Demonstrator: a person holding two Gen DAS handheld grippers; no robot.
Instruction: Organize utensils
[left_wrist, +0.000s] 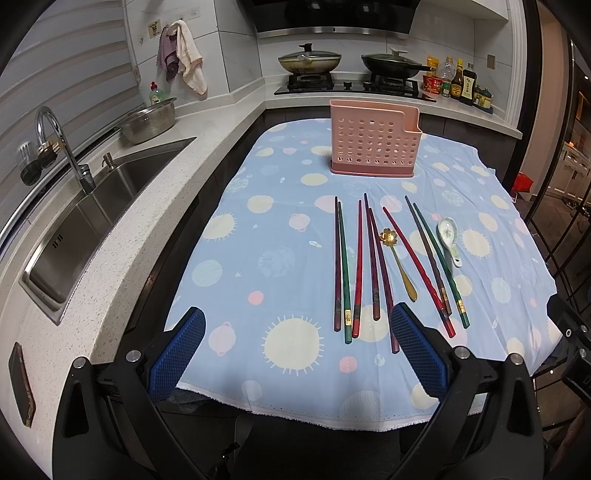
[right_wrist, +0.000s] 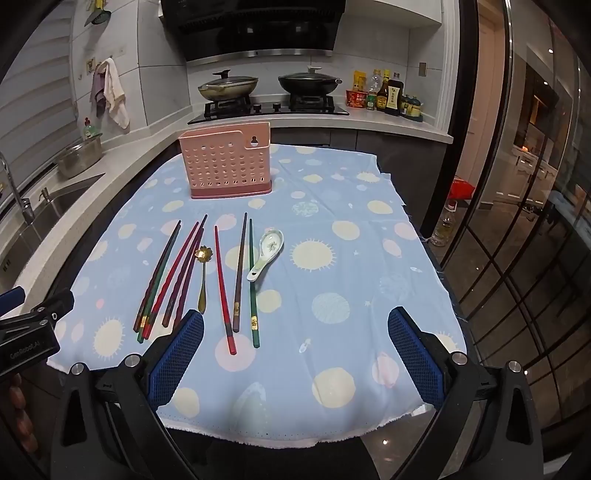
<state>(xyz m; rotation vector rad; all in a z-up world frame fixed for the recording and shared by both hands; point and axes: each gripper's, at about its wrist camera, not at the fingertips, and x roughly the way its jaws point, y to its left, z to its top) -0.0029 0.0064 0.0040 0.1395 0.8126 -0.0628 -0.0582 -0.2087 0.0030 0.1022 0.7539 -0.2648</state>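
A worktop draped in a pale blue planet-print cloth (left_wrist: 280, 229) carries everything. At its far end stands a pink perforated utensil holder (left_wrist: 373, 142), upright on its drip base; no utensil shows above its rim. Nearer lie the chopsticks (left_wrist: 341, 273), red, green and dark brown, spread loosely side by side with tips toward the holder. Among them rests a gold flower-bowled spoon (left_wrist: 397, 258), and just right of the outermost pair a white ceramic soup spoon (left_wrist: 450, 236) with a floral print.

The left gripper (left_wrist: 299, 354) and the right gripper (right_wrist: 295, 354) both hover over the near cloth edge, jaws wide apart and holding nothing. In the right wrist view the left gripper's body shows partly readable white lettering.

Left of the worktop is a steel sink (left_wrist: 92, 206) with a colander (left_wrist: 149, 120); behind, two lidded woks (left_wrist: 310, 61) and sauce bottles (left_wrist: 463, 81).
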